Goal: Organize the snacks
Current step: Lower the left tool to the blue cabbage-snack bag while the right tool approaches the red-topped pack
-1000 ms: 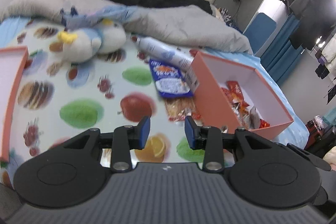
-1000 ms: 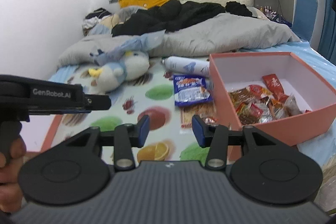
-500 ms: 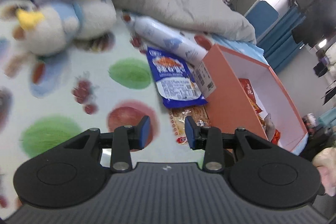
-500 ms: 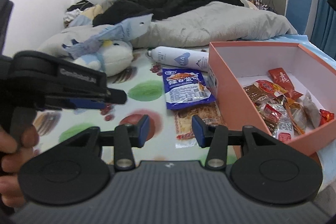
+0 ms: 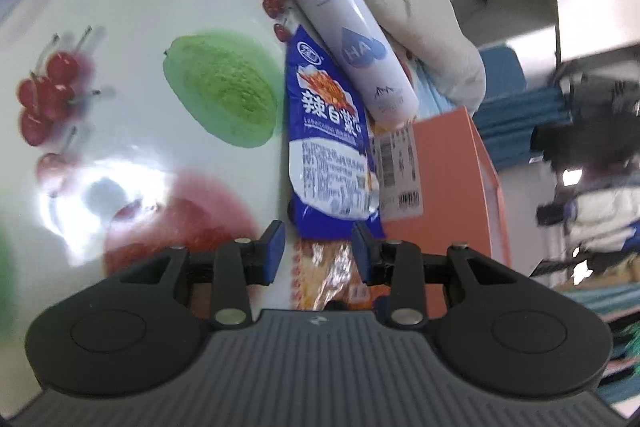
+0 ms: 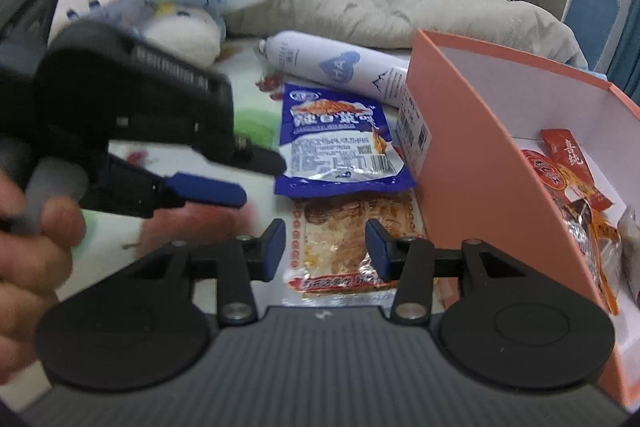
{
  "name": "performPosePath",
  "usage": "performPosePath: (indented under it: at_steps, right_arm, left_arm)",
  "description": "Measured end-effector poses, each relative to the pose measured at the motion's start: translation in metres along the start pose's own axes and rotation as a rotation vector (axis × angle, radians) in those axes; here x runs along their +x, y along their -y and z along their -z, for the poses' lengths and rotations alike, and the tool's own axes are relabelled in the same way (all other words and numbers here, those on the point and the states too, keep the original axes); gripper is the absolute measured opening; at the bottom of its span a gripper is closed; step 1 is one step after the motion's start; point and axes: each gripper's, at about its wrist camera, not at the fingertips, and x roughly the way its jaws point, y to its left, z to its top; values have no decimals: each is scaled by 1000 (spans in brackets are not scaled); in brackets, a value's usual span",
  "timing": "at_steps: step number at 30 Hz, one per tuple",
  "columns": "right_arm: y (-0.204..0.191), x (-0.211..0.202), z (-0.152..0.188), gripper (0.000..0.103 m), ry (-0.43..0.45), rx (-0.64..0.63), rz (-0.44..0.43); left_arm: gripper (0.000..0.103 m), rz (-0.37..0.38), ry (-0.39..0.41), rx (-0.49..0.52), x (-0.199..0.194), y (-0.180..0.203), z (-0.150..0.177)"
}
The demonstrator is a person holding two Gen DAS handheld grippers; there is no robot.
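Observation:
A blue snack packet (image 5: 328, 143) (image 6: 338, 143) lies on the fruit-print sheet, with a clear orange snack packet (image 5: 326, 275) (image 6: 352, 227) just in front of it. An orange box (image 5: 452, 195) (image 6: 480, 163) to their right holds several snack packets (image 6: 568, 183). My left gripper (image 5: 319, 251) is open, low over the near end of the blue packet. It also shows blurred in the right wrist view (image 6: 224, 183). My right gripper (image 6: 326, 247) is open and empty over the orange packet.
A white bottle (image 5: 352, 31) (image 6: 336, 65) lies behind the blue packet, against the box corner. A grey duvet (image 6: 400, 7) and dark clothes lie behind. A plush toy (image 6: 180, 31) lies at the back left.
My left gripper has moved forward and down to the blue packet. My right gripper has moved closer over the orange packet. Both stay open.

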Motion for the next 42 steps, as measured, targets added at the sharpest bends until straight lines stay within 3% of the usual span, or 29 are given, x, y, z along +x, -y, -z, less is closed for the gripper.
performPosePath:
  at_steps: [5, 13, 15, 17, 20, 23, 27, 34, 42]
  right_arm:
    - [2, 13, 5, 47, -13, -4, 0]
    - [2, 21, 8, 46, 13, -43, 65]
    - [4, 23, 7, 48, 6, -20, 62]
    - [7, 25, 6, 50, 1, 0, 55]
    - [7, 28, 6, 50, -9, -13, 56]
    - [8, 28, 6, 50, -26, -14, 43]
    - [6, 26, 7, 50, -46, -52, 19]
    - [0, 10, 15, 50, -72, -70, -32]
    - [-19, -18, 30, 49, -114, -83, -84]
  left_arm:
    - [41, 33, -19, -88, 19, -8, -4]
    - [39, 21, -21, -101, 33, -4, -4]
    - [31, 1, -14, -85, 35, -1, -5]
    - [12, -42, 0, -59, 36, 2, -5]
    - [4, -47, 24, -58, 32, -1, -4]
    - [1, -31, 97, -65, 13, -3, -2]
    - [0, 2, 115, -84, -10, -8, 2]
    - [0, -39, 158, -87, -70, -27, 23]
    - [0, -112, 143, -114, -145, -65, 67]
